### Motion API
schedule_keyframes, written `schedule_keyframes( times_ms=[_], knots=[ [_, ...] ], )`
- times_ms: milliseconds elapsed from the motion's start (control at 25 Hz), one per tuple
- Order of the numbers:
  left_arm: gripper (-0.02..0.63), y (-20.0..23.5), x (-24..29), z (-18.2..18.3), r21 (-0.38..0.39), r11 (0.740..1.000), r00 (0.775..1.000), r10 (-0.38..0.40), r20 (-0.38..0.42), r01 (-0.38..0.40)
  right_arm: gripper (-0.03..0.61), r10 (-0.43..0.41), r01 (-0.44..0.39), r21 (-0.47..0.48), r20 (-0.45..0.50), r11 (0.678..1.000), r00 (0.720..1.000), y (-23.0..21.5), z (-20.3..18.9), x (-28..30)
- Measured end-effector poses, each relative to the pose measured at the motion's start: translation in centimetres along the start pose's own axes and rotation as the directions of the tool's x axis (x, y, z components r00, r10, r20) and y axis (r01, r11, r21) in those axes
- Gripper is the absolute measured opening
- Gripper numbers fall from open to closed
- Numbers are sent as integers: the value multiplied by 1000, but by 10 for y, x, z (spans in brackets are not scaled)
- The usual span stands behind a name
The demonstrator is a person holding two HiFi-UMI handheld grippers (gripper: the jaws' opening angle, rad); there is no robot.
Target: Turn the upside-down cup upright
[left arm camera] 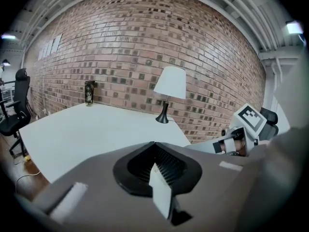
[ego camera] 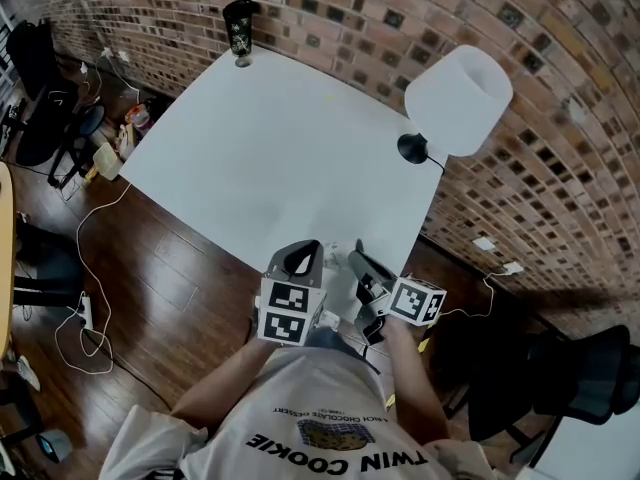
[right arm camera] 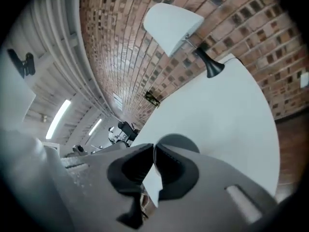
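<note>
The cup stands at the table's far corner, upper left of the head view, well apart from both grippers. The left gripper and right gripper sit at the near edge, bottom centre, each with jaws pressed together on nothing. A lamp stands upper right.

The table is set against the brick wall. The cup is placed on the table's far corner, close to the wall. The lamp is stood on the table's right corner, also by the wall and well apart from the cup. The left gripper and the right gripper are held side by side at the table's near corner. An office chair is seen on the floor left of the table, and another chair is seen right of it. Cables are laid on the floor near the table's left edge.
</note>
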State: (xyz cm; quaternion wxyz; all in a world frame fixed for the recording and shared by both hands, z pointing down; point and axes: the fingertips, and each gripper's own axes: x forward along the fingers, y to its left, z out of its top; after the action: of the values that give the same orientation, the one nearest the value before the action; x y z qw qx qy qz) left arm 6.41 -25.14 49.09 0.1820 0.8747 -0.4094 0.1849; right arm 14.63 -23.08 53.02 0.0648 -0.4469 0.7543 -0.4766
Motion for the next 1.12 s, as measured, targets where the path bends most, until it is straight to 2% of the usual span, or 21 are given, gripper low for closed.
schedule_keyframes(
  times_ms=[120, 240, 360, 720, 960, 1120],
  knots=[
    [3, -4, 2, 0, 3, 1000, 1000, 0, -3, 0, 21, 60, -66, 135, 46, 989, 997, -10, -3, -1],
    [3, -7, 2, 0, 8, 1000, 1000, 2, -7, -2, 21, -10, -8, 250, 69, 968, 998, -32, -9, -10],
    [3, -6, 1, -2, 9, 1000, 1000, 10, -10, -10, 21, -62, 37, 310, 72, 950, 995, -46, -13, -16],
    [3, -2, -1, -8, 5, 1000, 1000, 22, -20, -22, 32, 45, -91, 342, 139, 935, 989, -50, -9, -15],
    [3, 1, -1, -9, 0, 1000, 999, 27, -20, -27, 64, 36, -88, 369, 144, 925, 989, -54, -12, -16],
    [3, 3, -2, -9, -5, 1000, 999, 29, -21, -29, 78, 13, -68, 341, 159, 938, 987, -54, -5, -24]
  ],
)
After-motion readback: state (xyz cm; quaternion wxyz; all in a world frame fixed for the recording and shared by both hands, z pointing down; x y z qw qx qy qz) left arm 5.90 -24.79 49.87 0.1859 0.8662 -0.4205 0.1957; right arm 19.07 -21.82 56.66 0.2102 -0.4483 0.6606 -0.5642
